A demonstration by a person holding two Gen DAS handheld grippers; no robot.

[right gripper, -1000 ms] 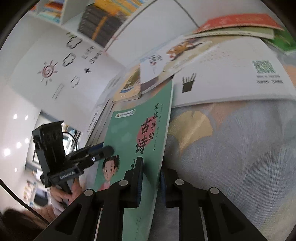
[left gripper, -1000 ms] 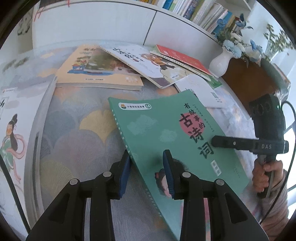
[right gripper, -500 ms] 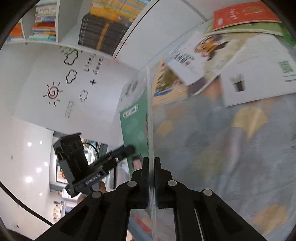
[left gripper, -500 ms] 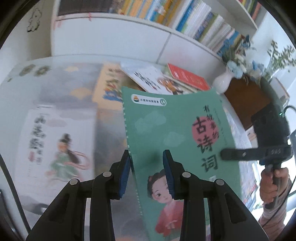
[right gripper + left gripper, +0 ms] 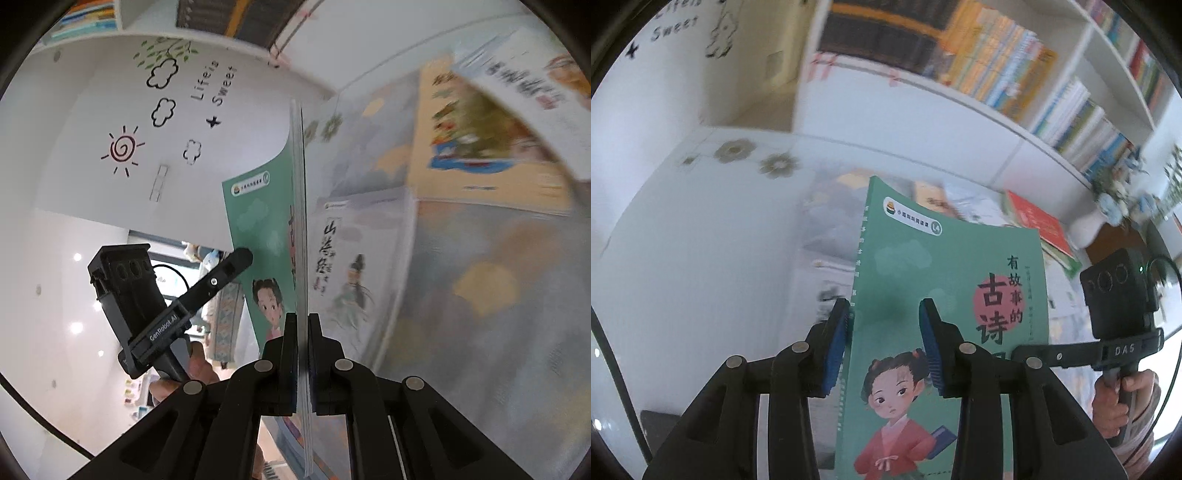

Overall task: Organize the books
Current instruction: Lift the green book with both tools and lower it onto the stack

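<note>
A green book (image 5: 942,280) with a girl in red on its cover hangs upright in the air above the table. My right gripper (image 5: 303,325) is shut on its page edge, and the book (image 5: 258,221) runs away from it edge-on. In the left wrist view the same gripper (image 5: 1027,356) reaches in from the right, held by a hand. My left gripper (image 5: 884,332) straddles the spine side. Its jaws are opening: the left pad sits beside the spine, the right pad in front of the cover, with a gap showing. One finger of the left gripper (image 5: 240,258) crosses the cover.
Below lie a pale book with a robed figure (image 5: 354,266), a yellow book (image 5: 480,147) and a red book (image 5: 1038,221) on the patterned tablecloth (image 5: 498,295). A white bookshelf (image 5: 997,66) full of books stands behind. A white vase (image 5: 1089,229) of flowers stands at the right.
The green book has gone from lying flat on the table to standing in the air. The right gripper shut on its edge. Both grippers rose with it and the views swung toward the shelf and wall.
</note>
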